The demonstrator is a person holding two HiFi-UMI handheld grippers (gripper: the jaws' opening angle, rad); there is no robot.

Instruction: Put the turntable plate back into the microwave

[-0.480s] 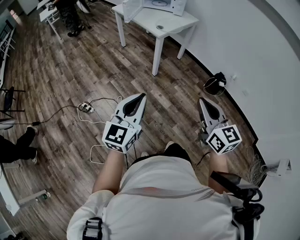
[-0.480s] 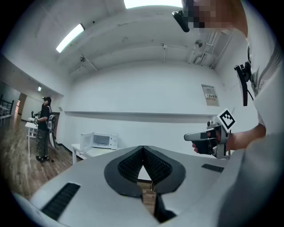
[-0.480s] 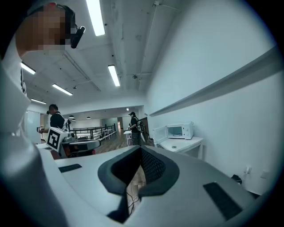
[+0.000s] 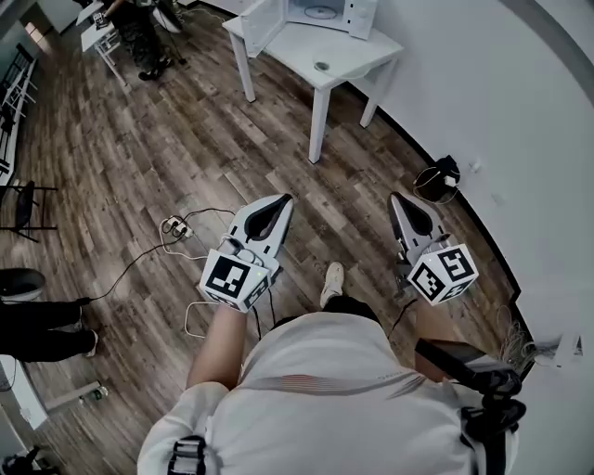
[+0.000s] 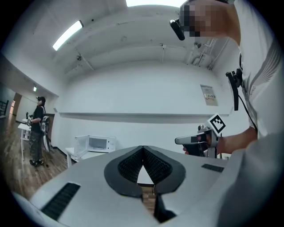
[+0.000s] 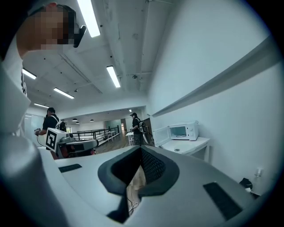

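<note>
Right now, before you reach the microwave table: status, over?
Left gripper and right gripper shut, both empty. Microwave ahead on white table, door open; small round piece on the tabletop. Cables on floor, off to the left.

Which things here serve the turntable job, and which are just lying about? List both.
Job: microwave, door open; white table; small round item on it; left hand-held gripper; right hand-held gripper, both shut, empty.
Lying about: power strip; black cable bundle by the wall.

Microwave (image 4: pixel 320 11) on table (image 4: pixel 302 48) beside wall (image 4: pixel 483 111)
</note>
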